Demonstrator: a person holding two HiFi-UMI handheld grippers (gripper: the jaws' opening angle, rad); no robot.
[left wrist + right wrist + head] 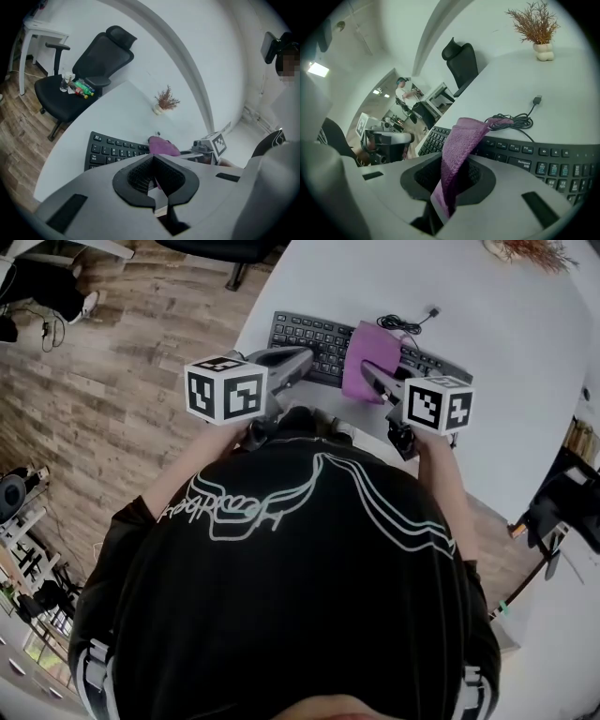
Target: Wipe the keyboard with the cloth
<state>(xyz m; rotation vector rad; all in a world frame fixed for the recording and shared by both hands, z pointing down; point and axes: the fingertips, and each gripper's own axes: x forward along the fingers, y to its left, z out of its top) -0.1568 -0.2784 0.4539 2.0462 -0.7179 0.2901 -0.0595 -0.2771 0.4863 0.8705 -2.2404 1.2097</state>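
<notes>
A black keyboard (314, 338) lies on the white table (506, 334), with its right part (529, 157) showing in the right gripper view. A purple cloth (366, 362) hangs over the keyboard's middle. My right gripper (368, 374) is shut on the cloth (461, 140), which runs up from between the jaws of the right gripper (451, 161). My left gripper (302, 359) hovers over the keyboard's left half, shut with nothing in it. In the left gripper view, the left gripper (153, 158) points at the keyboard (110, 150) and the cloth (164, 146).
The keyboard's coiled cable (511, 122) and USB plug (537, 99) lie on the table behind it. A small vase of dried plant (539, 33) stands further back. A black office chair (89, 70) with bottles on its seat stands at the table's left, on wood floor (112, 362).
</notes>
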